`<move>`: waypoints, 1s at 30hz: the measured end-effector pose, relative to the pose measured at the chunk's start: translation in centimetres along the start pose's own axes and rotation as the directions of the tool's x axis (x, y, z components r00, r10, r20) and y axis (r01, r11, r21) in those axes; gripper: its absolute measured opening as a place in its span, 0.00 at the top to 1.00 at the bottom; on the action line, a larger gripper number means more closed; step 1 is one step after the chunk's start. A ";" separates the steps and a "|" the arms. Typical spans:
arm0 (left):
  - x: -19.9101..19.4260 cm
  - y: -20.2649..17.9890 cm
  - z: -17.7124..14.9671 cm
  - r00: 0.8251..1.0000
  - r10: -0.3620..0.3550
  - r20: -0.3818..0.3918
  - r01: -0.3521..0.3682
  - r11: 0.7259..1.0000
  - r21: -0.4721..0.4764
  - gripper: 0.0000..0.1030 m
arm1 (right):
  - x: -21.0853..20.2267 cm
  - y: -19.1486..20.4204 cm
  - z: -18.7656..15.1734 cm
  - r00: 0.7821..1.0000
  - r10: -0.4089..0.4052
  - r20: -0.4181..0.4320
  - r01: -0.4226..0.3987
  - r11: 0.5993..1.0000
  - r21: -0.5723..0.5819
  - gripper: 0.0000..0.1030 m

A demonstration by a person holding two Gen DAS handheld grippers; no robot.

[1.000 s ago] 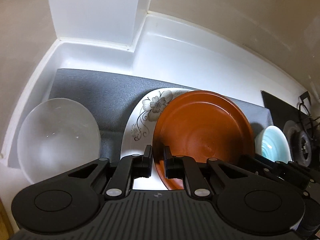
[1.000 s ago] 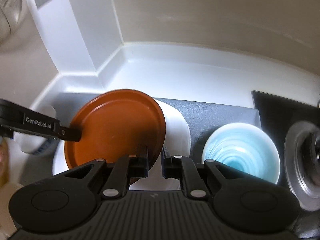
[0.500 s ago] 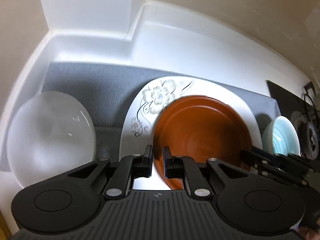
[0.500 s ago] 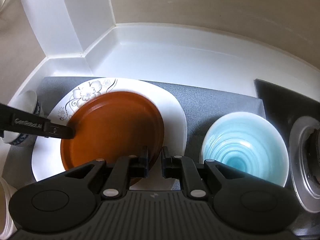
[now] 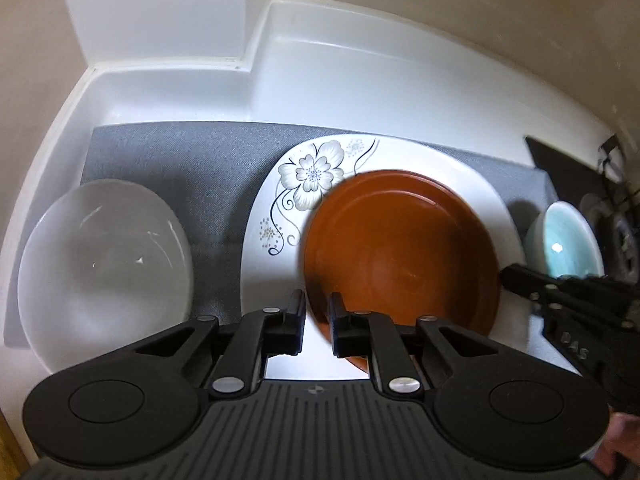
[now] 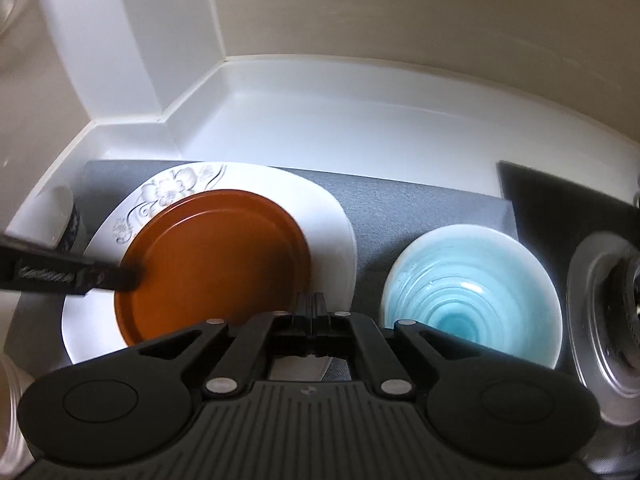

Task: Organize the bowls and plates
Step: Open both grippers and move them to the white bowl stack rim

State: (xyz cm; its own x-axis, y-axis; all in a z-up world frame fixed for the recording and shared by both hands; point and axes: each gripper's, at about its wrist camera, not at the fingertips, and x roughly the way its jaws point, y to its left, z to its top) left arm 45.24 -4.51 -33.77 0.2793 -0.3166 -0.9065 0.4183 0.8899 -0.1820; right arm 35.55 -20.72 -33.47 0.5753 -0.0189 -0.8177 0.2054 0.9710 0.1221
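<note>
The brown plate (image 5: 400, 248) lies on the white flowered plate (image 5: 280, 216), on the grey mat (image 5: 192, 160) of the white worktop (image 5: 360, 88). Your left gripper (image 5: 317, 320) has its fingers pinching the near rim of the brown plate. Your right gripper (image 6: 314, 312) has its fingers pressed together with nothing between them, just beside the plate's right edge.

Both plates look stiff, smooth and breakable, so I think they can slip in a thin pinch; take hold at the rim, deep enough, and do not knock one against the other. The clear glass bowl (image 5: 104, 256) at the left and the light blue bowl (image 6: 472, 292) at the right look fragile too. Both your hands point steeply downward, from the near side.
</note>
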 end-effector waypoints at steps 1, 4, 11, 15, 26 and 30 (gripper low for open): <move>-0.3 0.3 0.0 1.000 -0.009 0.006 0.009 1.000 -0.010 0.86 | -0.1 0.1 -0.1 1.000 0.007 0.003 -0.007 1.000 -0.003 1.00; -1.6 0.9 -0.1 1.000 -0.012 0.027 0.013 0.999 -0.042 0.86 | -1.0 0.2 -0.2 1.000 0.010 0.020 -0.010 1.000 0.002 1.00; -7.2 6.6 -4.0 0.996 -0.008 0.089 0.027 0.975 -0.219 0.49 | -5.9 0.5 -1.2 0.979 0.098 0.180 -0.110 0.992 0.056 0.97; -9.7 11.2 -7.1 0.983 0.063 0.172 -0.001 0.941 -0.338 0.44 | -6.9 2.0 -1.7 0.966 0.178 0.187 -0.194 0.979 0.067 0.54; -6.5 16.2 -6.2 0.979 0.002 0.202 0.088 0.895 -0.437 0.79 | -6.3 8.9 -1.2 0.944 0.282 0.170 -0.285 0.959 -0.006 0.52; -5.1 16.0 -6.3 0.979 -0.008 0.202 0.089 0.914 -0.396 0.81 | -5.5 10.1 -1.8 0.951 0.266 0.155 -0.271 0.962 0.013 0.52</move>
State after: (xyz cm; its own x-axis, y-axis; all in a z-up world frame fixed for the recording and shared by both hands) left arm 45.11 13.44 -34.45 0.4445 -0.3835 -0.8095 0.0645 0.9151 -0.3982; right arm 33.06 -10.41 -28.75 0.7246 0.2037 -0.6584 0.0520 0.9364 0.3470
